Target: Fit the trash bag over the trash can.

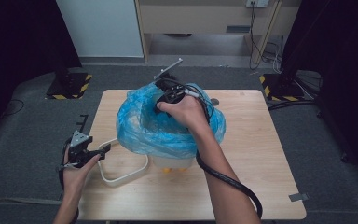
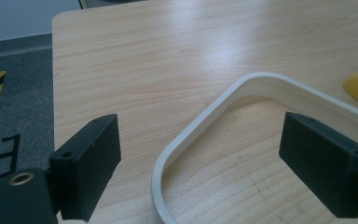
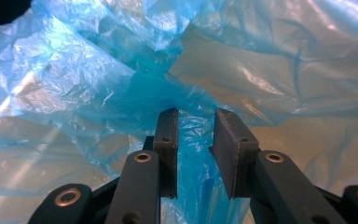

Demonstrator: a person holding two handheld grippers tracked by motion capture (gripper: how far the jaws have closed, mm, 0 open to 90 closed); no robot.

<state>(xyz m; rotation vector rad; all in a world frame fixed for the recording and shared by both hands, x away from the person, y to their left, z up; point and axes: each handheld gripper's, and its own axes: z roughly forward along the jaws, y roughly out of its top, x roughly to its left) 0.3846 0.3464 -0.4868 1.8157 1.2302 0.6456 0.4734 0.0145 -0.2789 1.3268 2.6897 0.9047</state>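
The wooden table (image 1: pixel 242 186) takes up the middle of the high view, and on it stands a white bin draped in a blue plastic bag (image 1: pixel 140 128), the bag's rim billowing out over the bin's top edge. Down at the bin's base a bit of white wall (image 1: pixel 172 162) peeks out with a yellow mark on it. A white handle loop (image 1: pixel 123 176) lies flat on the tabletop, running out from the bin's near left side toward the person's left hand.

Over to the right gripper (image 1: pixel 161 103): the person's right hand (image 1: pixel 186 112) has it plunged into the mouth of the bag, pointing down and away. In the right gripper view its jaws (image 3: pixel 196 140) stand narrow, with a fold of blue film between the pads; whether the pads actually pinch it, I cannot tell.

Now the left gripper (image 1: pixel 100 151): it sits at the table's left edge, low over the wood. The left gripper view shows its jaws (image 2: pixel 200 168) spread wide, released, straddling the curved end of the handle loop (image 2: pixel 205 121) without touching it.
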